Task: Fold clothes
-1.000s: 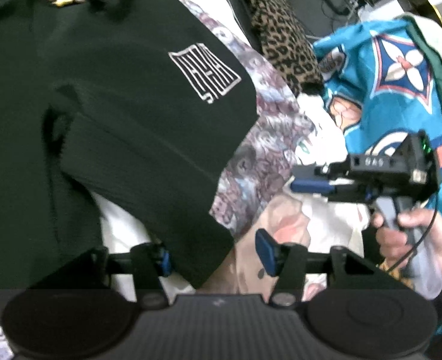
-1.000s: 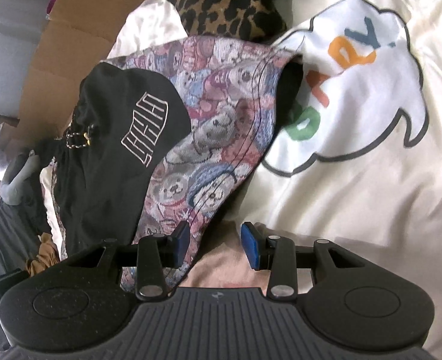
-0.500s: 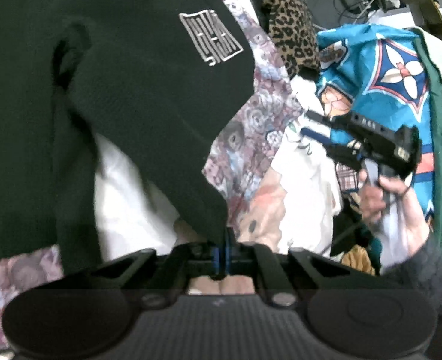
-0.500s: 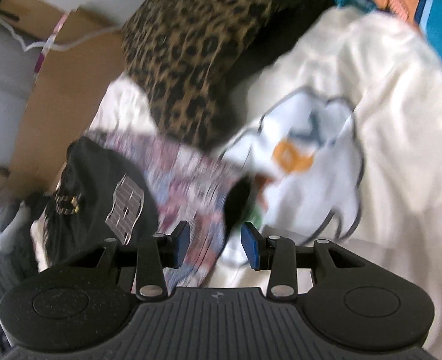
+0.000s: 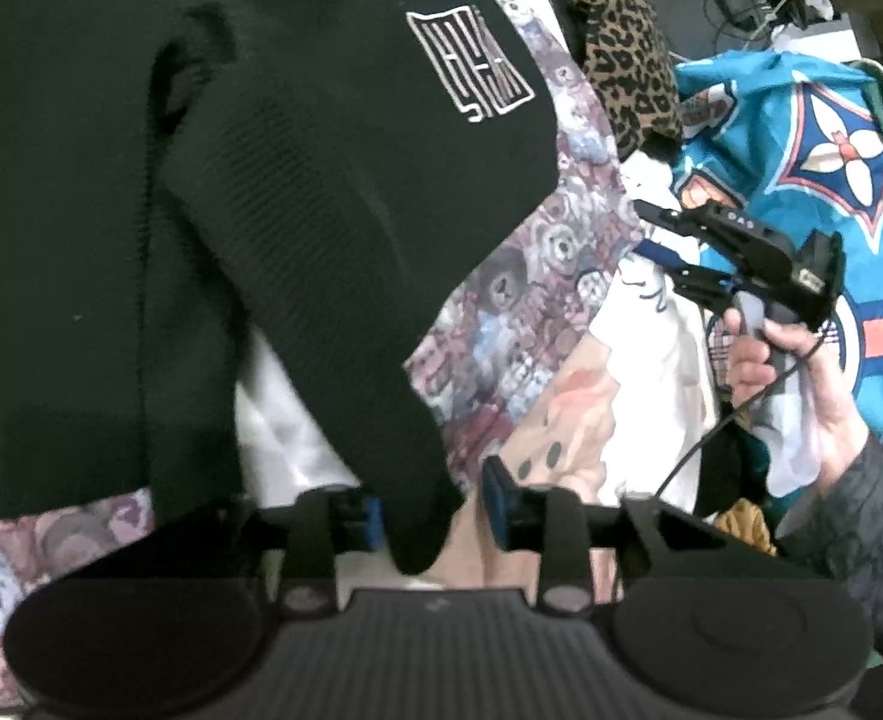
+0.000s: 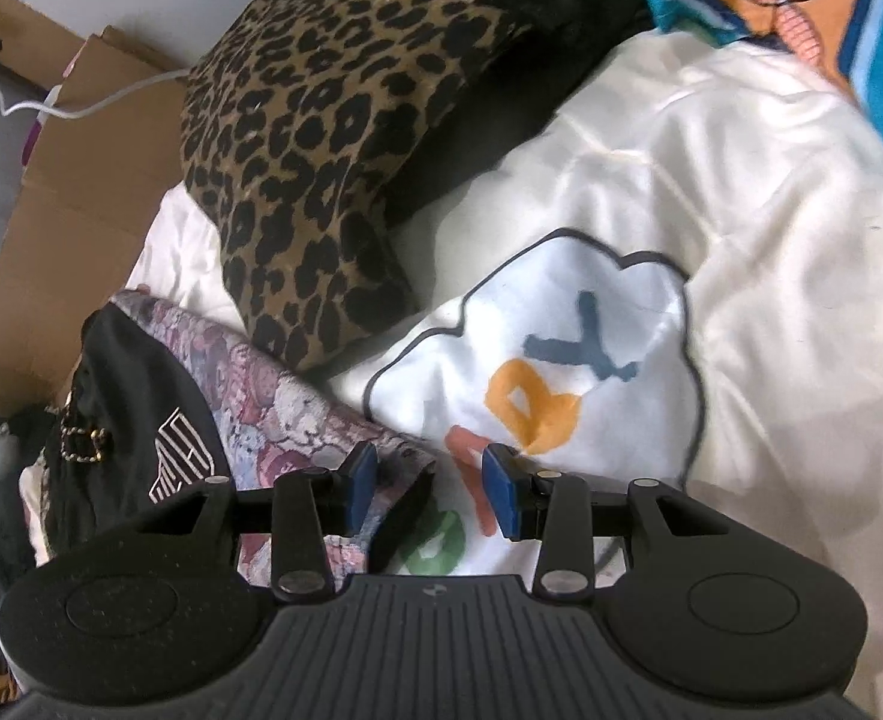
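Lying between the parted left tongs (image 5: 429,513), ungripped, is the black knit garment's (image 5: 297,192) corner; right tongs (image 6: 429,489), likewise parted and empty, hover above the cream printed shirt (image 6: 711,240) beside a leopard-print pillow (image 6: 333,138).

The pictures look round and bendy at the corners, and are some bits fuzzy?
Both views come through a fisheye lens, so corners go black and edges curve. Left wrist view: the black sweater is dark, its folds hard to see. Right wrist view: the teal printed cloth at the top right is smeared.
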The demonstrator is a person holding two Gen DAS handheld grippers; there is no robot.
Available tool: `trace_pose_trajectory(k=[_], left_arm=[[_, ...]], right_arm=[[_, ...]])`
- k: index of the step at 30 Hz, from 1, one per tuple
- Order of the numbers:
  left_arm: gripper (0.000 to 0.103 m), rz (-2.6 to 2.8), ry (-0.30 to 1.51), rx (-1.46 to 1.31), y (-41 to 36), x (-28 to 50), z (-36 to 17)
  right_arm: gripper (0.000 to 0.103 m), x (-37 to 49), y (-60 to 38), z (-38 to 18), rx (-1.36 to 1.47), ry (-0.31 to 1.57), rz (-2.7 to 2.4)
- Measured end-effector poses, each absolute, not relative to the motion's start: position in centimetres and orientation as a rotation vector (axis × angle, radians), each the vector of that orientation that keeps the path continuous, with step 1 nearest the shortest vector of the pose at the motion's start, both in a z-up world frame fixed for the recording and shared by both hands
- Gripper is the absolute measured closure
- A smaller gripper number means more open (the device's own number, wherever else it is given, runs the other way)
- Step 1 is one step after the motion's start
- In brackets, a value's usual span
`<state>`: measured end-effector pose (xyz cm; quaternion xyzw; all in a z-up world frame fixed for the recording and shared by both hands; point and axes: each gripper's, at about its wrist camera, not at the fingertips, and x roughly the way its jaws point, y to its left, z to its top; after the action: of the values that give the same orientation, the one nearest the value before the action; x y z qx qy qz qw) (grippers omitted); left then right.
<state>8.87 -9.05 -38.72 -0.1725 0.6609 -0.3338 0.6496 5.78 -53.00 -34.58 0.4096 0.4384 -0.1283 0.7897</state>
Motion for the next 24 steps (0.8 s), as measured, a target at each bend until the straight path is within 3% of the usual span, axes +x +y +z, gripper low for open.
trace_pose_trajectory(k=[8, 9, 11, 12, 24], left_arm=[[0.075, -0.731, 1.527, -0.444, -9.4, 9.2, -39.6], [0.077, -0.733, 1.529, -0.454, -9.4, 9.1, -39.6], [0.086, -0.743, 1.531, -0.476, -9.4, 9.1, -39.6], [0.096, -0.748, 1.532, -0.487, -9.5, 9.1, -39.6], [0.098, -0.786, 1.551, -0.582, -9.8, 9.0, -39.8]], right_arm=[[0.057, 7.5, -52.0, -35.1, 0.854, 0.957, -0.240], [0.065, 7.6, -51.8, -35.0, 0.826, 0.970, -0.235], [0.097, 7.9, -51.4, -34.7, 0.771, 0.996, -0.223], [0.101, 7.8, -51.5, -34.7, 0.766, 1.007, -0.217], [0.101, 6.5, -52.9, -29.5, 0.706, 0.889, -0.257]])
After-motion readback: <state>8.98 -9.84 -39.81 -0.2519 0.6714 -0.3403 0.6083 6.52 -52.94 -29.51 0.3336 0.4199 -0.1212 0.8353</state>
